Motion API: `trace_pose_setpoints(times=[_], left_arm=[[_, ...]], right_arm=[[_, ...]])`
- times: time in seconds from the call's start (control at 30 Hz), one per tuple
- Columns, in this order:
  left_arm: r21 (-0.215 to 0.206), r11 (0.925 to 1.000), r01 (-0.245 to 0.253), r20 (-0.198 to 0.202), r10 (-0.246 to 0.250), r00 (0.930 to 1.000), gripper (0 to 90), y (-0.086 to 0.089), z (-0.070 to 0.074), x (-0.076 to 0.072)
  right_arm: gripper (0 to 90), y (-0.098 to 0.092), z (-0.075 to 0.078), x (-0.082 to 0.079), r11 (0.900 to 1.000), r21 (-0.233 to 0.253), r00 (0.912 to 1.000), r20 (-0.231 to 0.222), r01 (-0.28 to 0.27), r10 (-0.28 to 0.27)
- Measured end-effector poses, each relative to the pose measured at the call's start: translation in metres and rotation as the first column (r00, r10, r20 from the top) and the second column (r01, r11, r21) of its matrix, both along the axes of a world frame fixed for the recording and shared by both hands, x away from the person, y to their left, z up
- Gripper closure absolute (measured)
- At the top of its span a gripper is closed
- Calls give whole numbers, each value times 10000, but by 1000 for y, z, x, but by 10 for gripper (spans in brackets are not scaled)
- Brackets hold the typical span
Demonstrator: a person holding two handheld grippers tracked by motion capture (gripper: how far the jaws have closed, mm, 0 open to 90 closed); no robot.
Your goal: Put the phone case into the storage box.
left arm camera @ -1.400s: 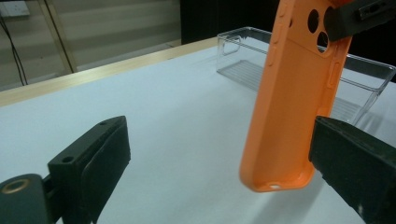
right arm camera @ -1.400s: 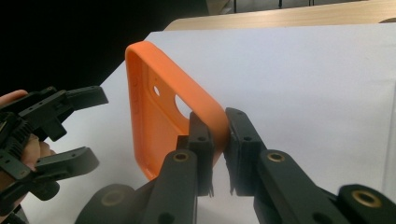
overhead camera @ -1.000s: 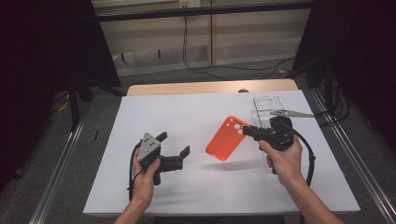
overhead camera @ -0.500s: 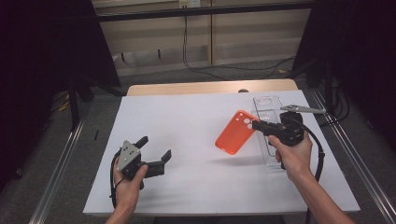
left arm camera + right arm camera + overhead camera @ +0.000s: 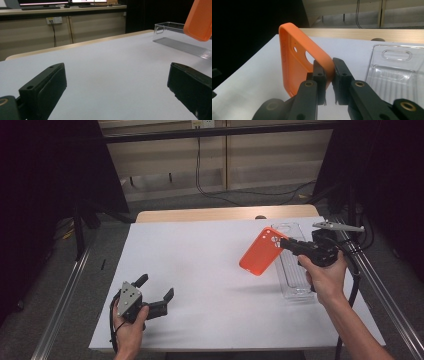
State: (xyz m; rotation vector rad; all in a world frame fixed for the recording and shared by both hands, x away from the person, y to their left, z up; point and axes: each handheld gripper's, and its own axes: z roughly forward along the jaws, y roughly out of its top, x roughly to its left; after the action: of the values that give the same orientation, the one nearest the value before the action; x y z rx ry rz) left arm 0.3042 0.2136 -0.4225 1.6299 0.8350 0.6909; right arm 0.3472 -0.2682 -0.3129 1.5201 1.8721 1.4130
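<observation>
- The left gripper (image 5: pixel 156 291) is black, with two broad, flat-faced jaws, each with a small hole near its tip.
- A grey three-cornered plate (image 5: pixel 129 299) with small dark holes sits on top of it.
- The right gripper (image 5: pixel 328 72) has black linked arms joined by brass-coloured rivets.
- A black cable (image 5: pixel 354 279) trails from it.
- Both forearms are bare, with no sleeves.
</observation>
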Motion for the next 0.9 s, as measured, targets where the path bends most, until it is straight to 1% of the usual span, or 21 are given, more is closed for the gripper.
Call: trace_pose_setpoints(times=[0.03,0.07,0.1,0.13,0.17,0.23,0.3,0.33,0.4,0.47,0.53,0.67,0.7,0.73,0.77,0.8,0.83,0.9], left_arm=[[-91,9999,73,-10,-73,10000,22,0,0,-1],[-150,9999,26,87,-25,10000,21,-1,1,-2],[-115,9999,-49,203,51,9998,21,0,1,-3],[-206,9997,-138,261,143,9996,21,0,2,-4],[-241,9996,-137,274,143,9995,21,1,2,-4],[-382,9990,-251,100,255,9996,28,1,-1,-3],[-390,9991,-179,-153,173,9997,28,1,-5,-2],[-322,9994,-136,-164,131,9998,26,1,-7,-1],[-342,9992,-213,-31,212,9998,24,-1,-7,0],[-221,9996,-164,16,165,9999,20,-2,-6,-1],[-235,9996,-163,63,165,9998,21,-3,-6,-2],[-202,9997,-160,46,161,9999,17,-2,-7,-1],[-148,9998,-132,-24,131,9999,16,-2,-8,0],[-226,9996,-140,-55,138,9999,16,-2,-9,1],[-104,9999,-59,-111,58,9999,17,-2,-9,1],[-137,9999,-11,-148,9,9999,17,-3,-9,1],[-189,9998,-16,-109,13,9999,18,-3,-9,2],[-144,9999,62,-84,-63,9999,17,-4,-9,1]], right_arm=[[814,-1,2,1,10000,-34,10000,43,27,-27],[814,-2,4,1,10000,-58,9999,106,54,-53],[813,-3,5,2,9999,-86,9998,189,88,-87],[814,-4,7,3,9999,-107,9996,240,122,-119],[814,-5,9,4,9998,-95,9995,281,174,-172],[814,-7,10,5,9997,-40,9991,364,223,-222],[814,-9,11,7,9996,-70,9987,436,274,-271],[814,-10,11,7,9995,-32,9984,457,323,-321],[814,-12,10,8,9993,18,9981,497,369,-370],[814,-13,11,10,9992,5,9977,548,388,-388],[814,-15,12,11,9990,58,9971,614,451,-454],[814,-20,17,13,9979,118,9950,761,636,-643],[814,-21,18,14,9978,96,9945,816,650,-656],[814,-22,19,15,9976,31,9938,871,693,-693],[814,-24,20,16,9977,-29,9935,912,680,-675],[814,-25,20,18,9977,-73,9934,940,673,-663],[814,-26,20,19,9973,-130,9929,964,718,-702],[815,-28,20,22,9972,-176,9928,969,727,-706]])
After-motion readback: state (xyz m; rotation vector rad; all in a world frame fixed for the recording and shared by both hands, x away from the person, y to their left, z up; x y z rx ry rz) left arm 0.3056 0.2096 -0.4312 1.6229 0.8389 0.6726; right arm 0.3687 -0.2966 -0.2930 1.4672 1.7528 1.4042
